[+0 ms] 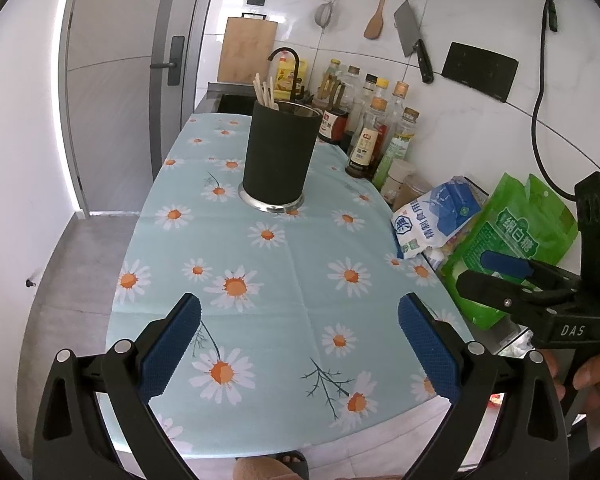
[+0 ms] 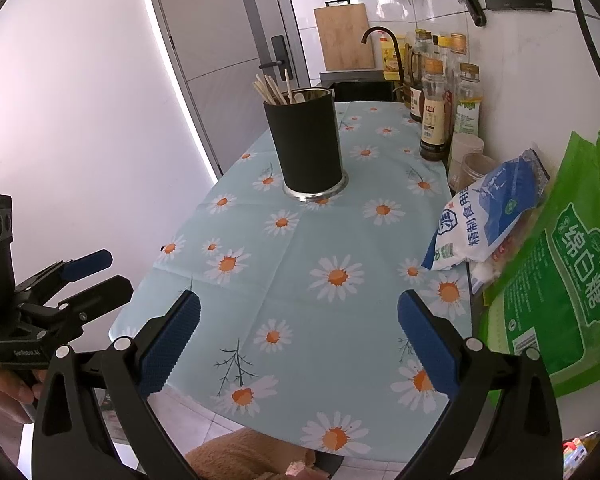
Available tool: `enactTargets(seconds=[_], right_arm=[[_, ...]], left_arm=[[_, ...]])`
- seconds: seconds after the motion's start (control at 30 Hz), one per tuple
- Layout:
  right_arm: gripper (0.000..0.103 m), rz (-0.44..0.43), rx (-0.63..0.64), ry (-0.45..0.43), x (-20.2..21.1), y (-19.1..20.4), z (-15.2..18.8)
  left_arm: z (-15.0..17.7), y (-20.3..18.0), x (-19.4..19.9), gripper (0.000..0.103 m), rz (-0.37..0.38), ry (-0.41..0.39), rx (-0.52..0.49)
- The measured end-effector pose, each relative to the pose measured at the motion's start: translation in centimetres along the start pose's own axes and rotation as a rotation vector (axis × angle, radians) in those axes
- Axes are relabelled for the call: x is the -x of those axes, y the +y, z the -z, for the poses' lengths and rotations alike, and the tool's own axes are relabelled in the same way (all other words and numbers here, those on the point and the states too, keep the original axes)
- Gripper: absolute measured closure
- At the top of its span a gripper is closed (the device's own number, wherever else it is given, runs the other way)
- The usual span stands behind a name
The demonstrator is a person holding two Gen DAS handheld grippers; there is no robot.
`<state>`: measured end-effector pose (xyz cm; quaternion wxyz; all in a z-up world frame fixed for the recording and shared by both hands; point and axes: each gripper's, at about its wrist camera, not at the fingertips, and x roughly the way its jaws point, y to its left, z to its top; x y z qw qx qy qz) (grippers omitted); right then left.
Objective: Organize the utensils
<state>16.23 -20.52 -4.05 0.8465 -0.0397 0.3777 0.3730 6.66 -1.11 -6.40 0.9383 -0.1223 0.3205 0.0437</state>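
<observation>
A black utensil holder (image 1: 278,156) with a steel base stands on the daisy-print tablecloth (image 1: 284,264), toward the far end. Wooden chopsticks (image 1: 265,94) stick out of its top. It also shows in the right wrist view (image 2: 306,146) with the chopsticks (image 2: 270,88) and a spoon end inside. My left gripper (image 1: 300,344) is open and empty above the near part of the cloth. My right gripper (image 2: 299,340) is open and empty too, hovering over the near edge. Each gripper shows in the other's view: the right one (image 1: 500,280), the left one (image 2: 96,276).
Sauce and oil bottles (image 1: 372,136) line the wall on the right. A blue-white salt bag (image 1: 432,220) and a green sugar bag (image 1: 512,248) lie at the right edge. A cutting board (image 1: 246,50), sink tap (image 1: 286,64), cleaver (image 1: 412,40) and wooden spoon (image 1: 378,12) are at the back.
</observation>
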Motion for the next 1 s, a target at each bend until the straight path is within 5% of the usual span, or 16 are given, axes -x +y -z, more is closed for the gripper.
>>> enactTargets(seconds=[1.0], right_arm=[[0.005,0.001,-0.017,-0.004,0.00,-0.14,0.33]], left_arm=[[-0.30,-0.15,-0.49,0.007,0.008,0.015,-0.002]])
